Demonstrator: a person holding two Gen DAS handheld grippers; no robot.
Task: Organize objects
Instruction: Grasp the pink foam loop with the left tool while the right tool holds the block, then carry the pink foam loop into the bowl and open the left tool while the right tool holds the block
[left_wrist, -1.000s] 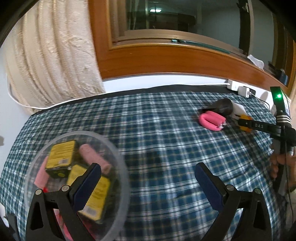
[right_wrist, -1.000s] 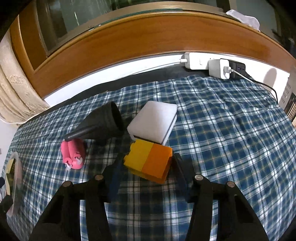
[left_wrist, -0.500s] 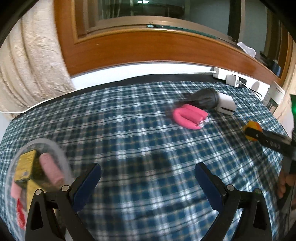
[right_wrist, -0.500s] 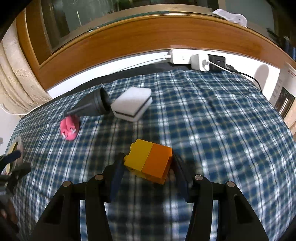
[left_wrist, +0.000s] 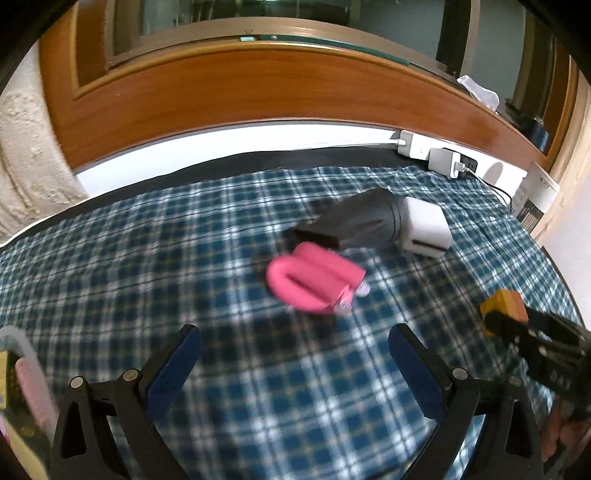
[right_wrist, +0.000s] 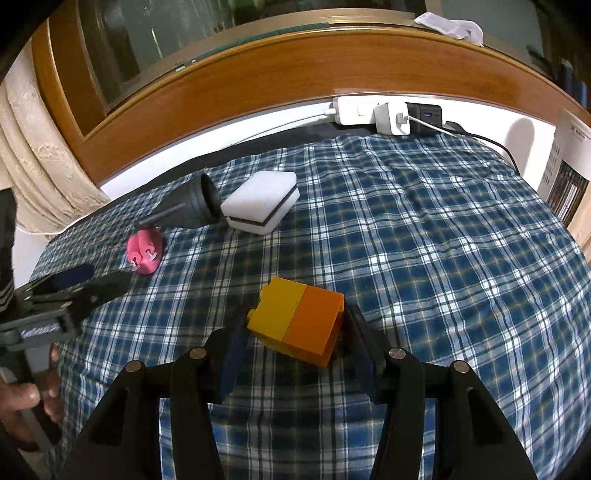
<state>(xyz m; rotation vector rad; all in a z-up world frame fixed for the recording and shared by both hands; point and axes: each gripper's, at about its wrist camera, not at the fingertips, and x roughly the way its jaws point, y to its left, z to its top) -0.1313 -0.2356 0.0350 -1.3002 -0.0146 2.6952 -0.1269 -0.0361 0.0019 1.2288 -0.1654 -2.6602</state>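
Block (right_wrist: 295, 320) clamped above open cloth (right_wrist: 424, 258)

In the left wrist view the pink clip (left_wrist: 314, 282) near mid-frame is smeared by motion blur, so its shape and its small white tips cannot be made out, and the checked cloth (left_wrist: 258, 387) around it is blurred too. At the lower left edge a clear container (left_wrist: 22, 365) is cut off, with only slivers of yellow and pink contents showing. At the right edge the right claw (left_wrist: 496, 317) hides most of the yellow and orange block (left_wrist: 504, 301). In the right wrist view the hand (right_wrist: 26, 402) at the lower left is cropped by the frame, and printed sheets (right_wrist: 565, 166) at the right edge are too small to read.
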